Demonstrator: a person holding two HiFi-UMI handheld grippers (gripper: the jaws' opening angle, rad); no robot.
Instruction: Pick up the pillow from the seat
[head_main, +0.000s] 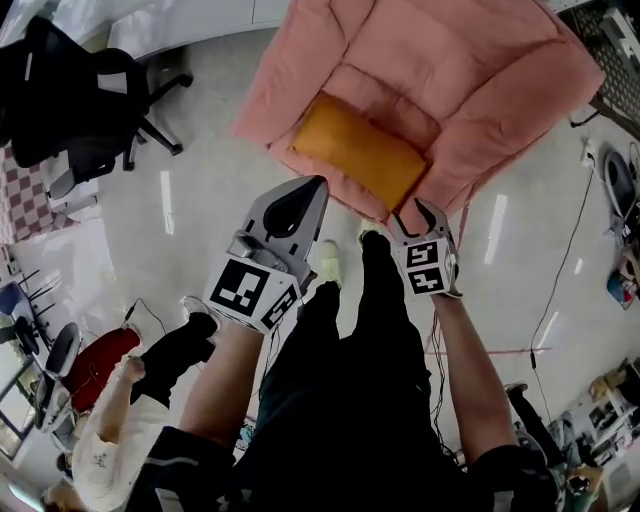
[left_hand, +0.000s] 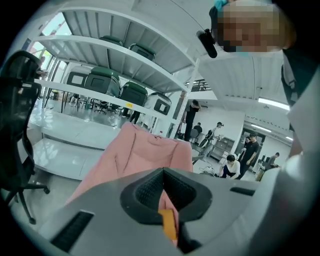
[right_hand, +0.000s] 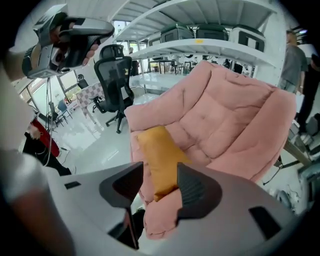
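Pale, glossy workshop floor (head_main: 190, 200) underfoot, white metal shelving (left_hand: 150, 60) behind. At far left, black swivel office chair (head_main: 70, 100), well apart from the work. Next along, left gripper (head_main: 314, 184), grey with a black-and-white marker cube: held up short of the seat, jaws seemingly drawn together at the tips, as far as its own skewed view allows, with nothing pinched between them. Just past its tip, plump rectangular orange fabric pillow (head_main: 360, 150), lying slantwise on the seat of the padded pink fabric armchair (head_main: 470, 90), near the front edge, untouched. Further right, right gripper (head_main: 418, 212): jaws spread wide, aimed at the pillow's near end, framing it in its own view yet clear of the cloth, pads bare.

Judged from that: approach only. Pillow neither gripped nor lifted; closing in, clamping and raising all left to do.

No brand, label or readable writing anywhere; only square coded markers on both cubes and a small yellow tag (right_hand: 200, 41) on a shelf edge, too small to read.
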